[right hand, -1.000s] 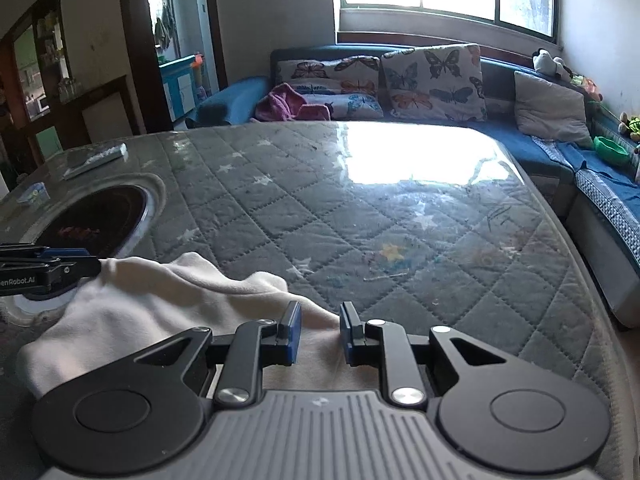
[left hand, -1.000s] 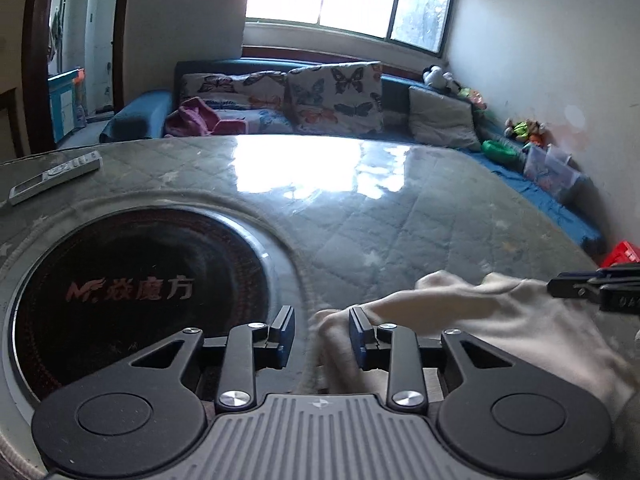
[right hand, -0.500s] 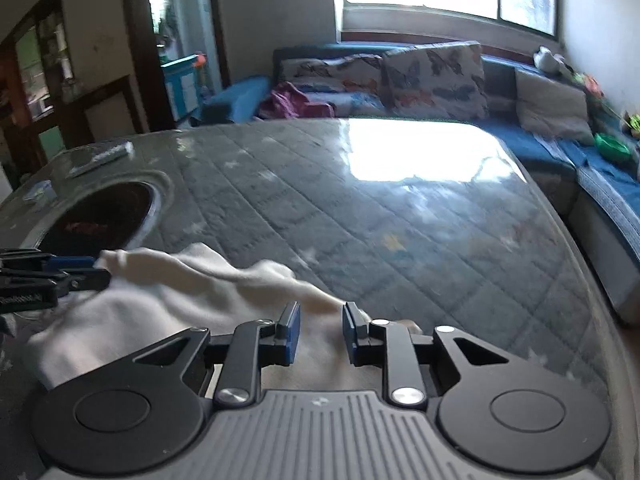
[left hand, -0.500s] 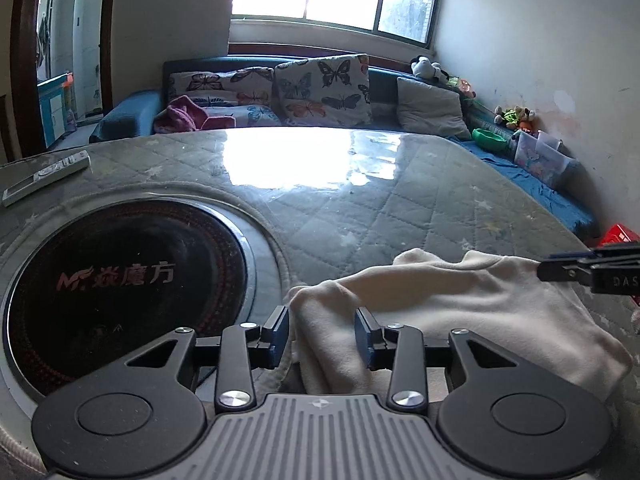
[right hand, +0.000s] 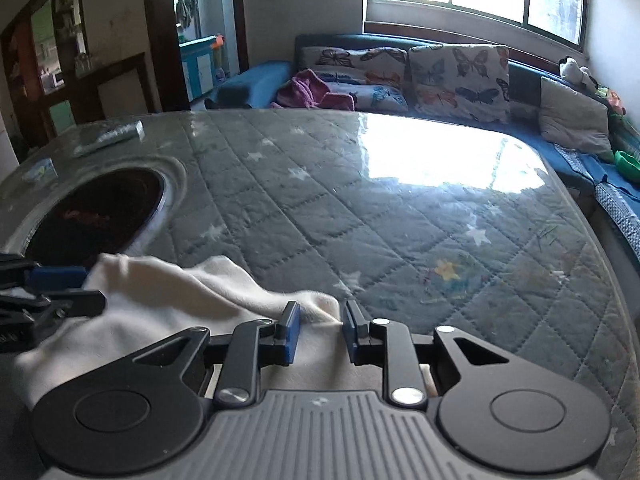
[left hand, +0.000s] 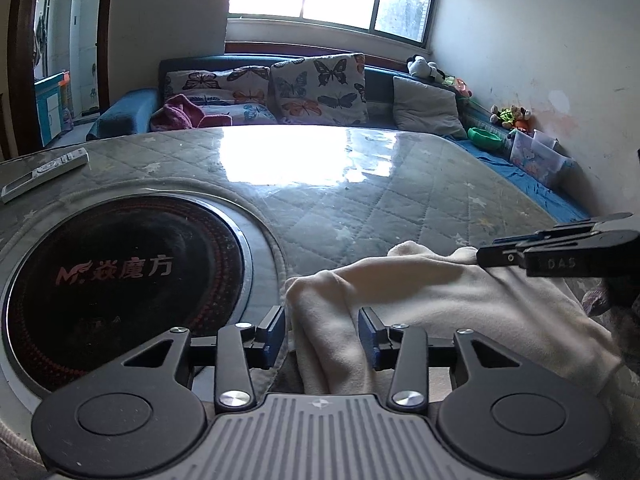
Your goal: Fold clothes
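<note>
Left wrist view has the cream garment [left hand: 420, 300] bunched on the quilted table [left hand: 360, 208], just right of the round black cooktop [left hand: 120, 280] set into that table. Its long axis runs left to right, across both grippers rather than away from them. The left gripper [left hand: 322, 334] stands with its jaws wide apart, a raised ridge of cloth lying between them but not pinched. From the right wrist view, the right gripper [right hand: 318, 322] is likewise parted, narrower, with the garment's far right corner sitting in the gap; whether a pad touches the cloth I cannot tell. Each gripper sits over its own end of the garment, so neither is nearer overall. I judge the next move needs both to close on these far edges. A remote control [left hand: 44, 174] lies far left.
</note>
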